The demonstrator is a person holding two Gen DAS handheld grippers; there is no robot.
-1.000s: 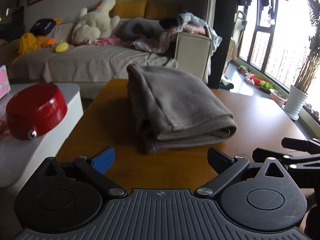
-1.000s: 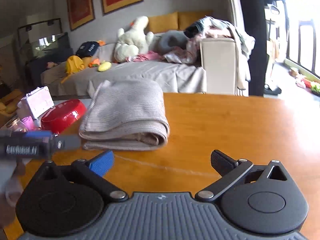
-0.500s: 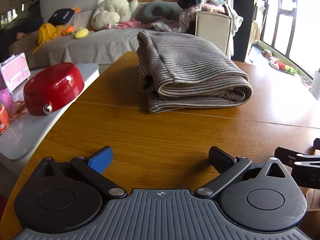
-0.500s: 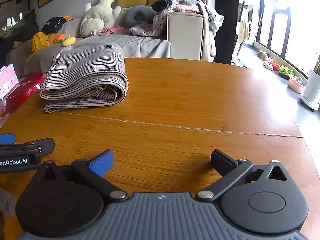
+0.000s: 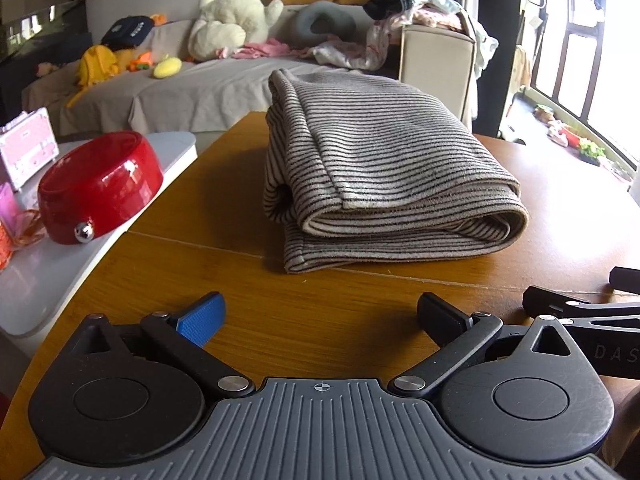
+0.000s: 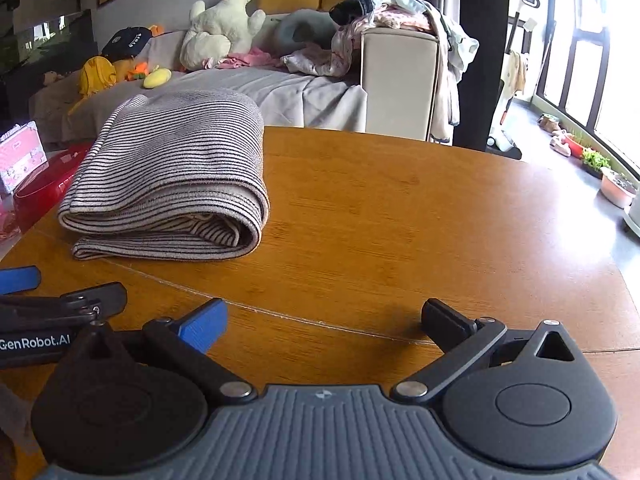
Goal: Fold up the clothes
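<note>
A grey striped garment (image 5: 380,168) lies folded in a thick stack on the round wooden table (image 5: 240,280); it also shows in the right wrist view (image 6: 172,176), at the left. My left gripper (image 5: 320,320) is open and empty, above the table a short way in front of the garment. My right gripper (image 6: 324,320) is open and empty, to the right of the left one and apart from the garment. The right gripper's fingers (image 5: 560,308) show at the right edge of the left wrist view, the left gripper's fingers (image 6: 92,300) at the left of the right wrist view.
A red bowl (image 5: 100,188) and a pink case (image 5: 28,148) stand on a white side table (image 5: 60,272) to the left. Behind is a sofa (image 5: 208,88) with a plush duck (image 5: 232,16) and heaped clothes (image 5: 416,20). Windows and plant pots are at the right.
Both grippers have drawn back from the folded garment toward the table's near edge and stay open. The garment has not moved.
</note>
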